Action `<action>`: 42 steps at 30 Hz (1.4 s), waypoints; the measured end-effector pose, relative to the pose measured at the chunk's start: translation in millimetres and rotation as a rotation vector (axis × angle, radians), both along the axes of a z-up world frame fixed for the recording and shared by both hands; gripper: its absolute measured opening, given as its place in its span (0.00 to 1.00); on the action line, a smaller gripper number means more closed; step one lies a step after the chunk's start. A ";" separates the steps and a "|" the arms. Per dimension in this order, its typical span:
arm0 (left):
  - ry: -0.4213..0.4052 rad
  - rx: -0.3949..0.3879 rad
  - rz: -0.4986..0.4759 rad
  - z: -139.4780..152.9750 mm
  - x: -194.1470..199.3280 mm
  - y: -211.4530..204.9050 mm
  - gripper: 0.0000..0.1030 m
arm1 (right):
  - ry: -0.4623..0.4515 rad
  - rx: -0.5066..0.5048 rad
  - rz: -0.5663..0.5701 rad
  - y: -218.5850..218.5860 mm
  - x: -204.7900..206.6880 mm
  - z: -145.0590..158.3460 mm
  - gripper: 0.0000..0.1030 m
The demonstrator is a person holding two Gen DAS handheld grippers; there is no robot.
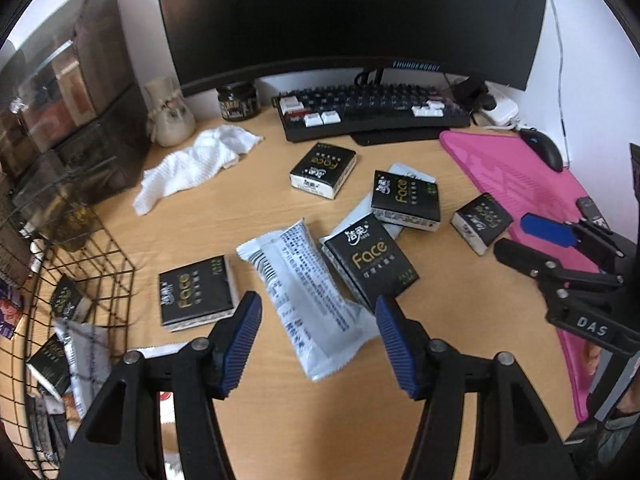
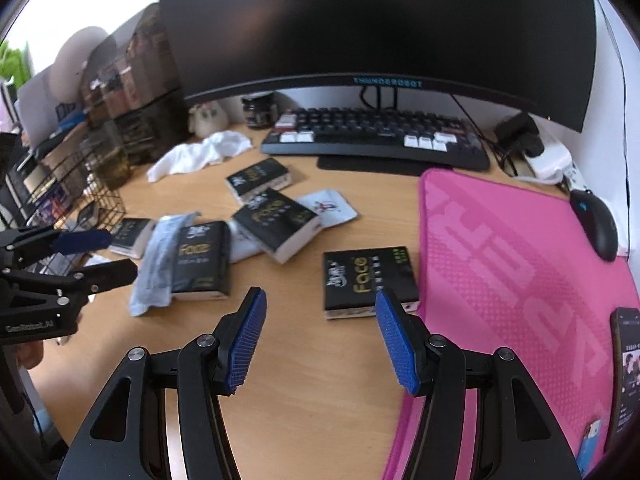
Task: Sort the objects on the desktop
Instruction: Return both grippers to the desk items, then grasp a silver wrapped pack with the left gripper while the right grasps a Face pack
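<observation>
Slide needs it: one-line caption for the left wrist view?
Open left gripper above a white sachet among black tissue packs on a wooden desk.

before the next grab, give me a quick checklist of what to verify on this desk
1. Left gripper open with nothing between its fingers: ok.
2. Right gripper open and empty: ok.
3. White plastic wipes packet ahead of the left gripper, lying flat on the wooden desk: ok.
4. Nearest black Face tissue pack ahead of the right gripper, lying apart from the other packs: ok.
5. Black wire basket at the left has room: cannot tell, several packs already lie in it.
6. Black phone on the pink mat is clear of the right gripper's path: ok.
</observation>
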State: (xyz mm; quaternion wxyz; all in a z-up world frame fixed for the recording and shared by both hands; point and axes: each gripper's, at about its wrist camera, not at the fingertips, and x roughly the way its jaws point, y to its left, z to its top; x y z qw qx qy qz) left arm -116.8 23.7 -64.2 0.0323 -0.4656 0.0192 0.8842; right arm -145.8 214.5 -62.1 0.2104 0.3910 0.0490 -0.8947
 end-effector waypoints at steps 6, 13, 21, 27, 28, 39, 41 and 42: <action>-0.041 -0.002 0.008 -17.0 -19.5 -0.1 0.63 | -0.011 0.009 -0.006 3.1 -19.1 -11.0 0.56; -0.044 0.029 0.036 -22.0 -31.7 -9.1 0.65 | -0.002 0.031 -0.009 3.9 -33.2 -14.8 0.56; -0.034 0.046 0.062 -26.1 -37.4 -12.6 0.76 | -0.021 0.068 0.006 4.2 -47.1 -20.3 0.64; -0.046 0.097 0.074 -29.9 -41.1 -15.9 0.78 | -0.065 0.060 0.018 1.1 -53.8 -27.0 0.70; -0.044 0.096 0.074 -30.0 -41.1 -15.5 0.79 | -0.062 0.066 0.024 -1.0 -53.0 -27.3 0.70; -0.041 0.049 0.059 -29.8 -36.3 -16.4 0.80 | -0.078 0.057 0.041 -7.4 -21.3 -29.0 0.60; -0.047 0.046 0.052 -31.2 -39.9 -14.6 0.80 | -0.080 0.056 0.042 -6.5 -13.3 -28.8 0.60; -0.054 0.043 0.054 -33.2 -42.4 -14.3 0.80 | -0.082 0.052 0.040 -5.5 -10.4 -28.6 0.60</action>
